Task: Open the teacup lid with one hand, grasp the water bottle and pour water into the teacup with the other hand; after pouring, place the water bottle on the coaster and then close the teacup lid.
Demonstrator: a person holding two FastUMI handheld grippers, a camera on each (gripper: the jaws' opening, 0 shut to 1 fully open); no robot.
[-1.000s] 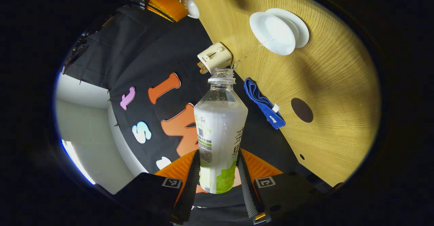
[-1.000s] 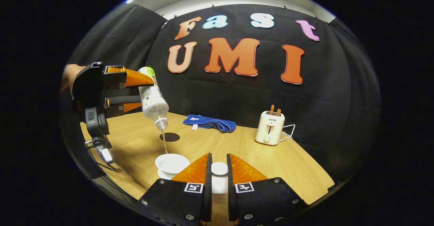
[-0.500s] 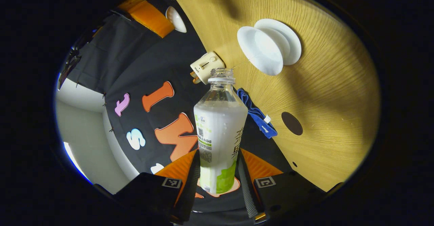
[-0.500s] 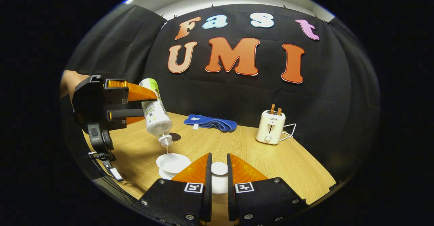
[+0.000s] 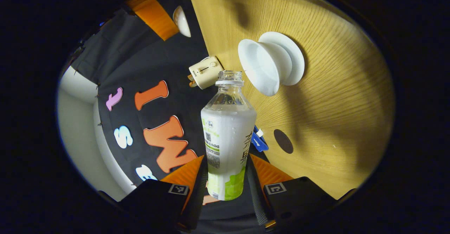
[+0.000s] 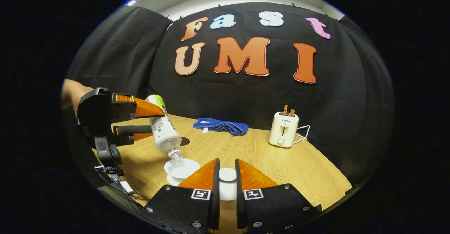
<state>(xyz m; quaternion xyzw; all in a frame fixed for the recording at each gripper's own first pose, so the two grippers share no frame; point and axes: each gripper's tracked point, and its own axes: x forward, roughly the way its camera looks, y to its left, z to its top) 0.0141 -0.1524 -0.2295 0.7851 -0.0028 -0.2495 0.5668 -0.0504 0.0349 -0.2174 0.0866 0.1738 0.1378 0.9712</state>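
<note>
So the left tool (image 6: 142,121) is clamped on the water bottle (image 6: 163,130) near its base, and the bottle is tipped steeply, mouth down. Its long axis runs from the base, up at the far left, down toward the near right, and the neck ends right above the open teacup (image 6: 182,167). In the left gripper view the bottle mouth (image 5: 229,76) sits just beside the cup's rim (image 5: 258,67); I can't make out a stream.

The right tool (image 6: 225,177) is gripping the teacup lid (image 6: 227,175), held just right of the cup.

What the next bit hinges on, I'd guess: the dark coaster (image 6: 184,141) sits on the bench (image 6: 246,153) just beyond the cup, on the far side, close to the bottle. So the left tool has to swing the bottle upright, then go a little farther back.
</note>
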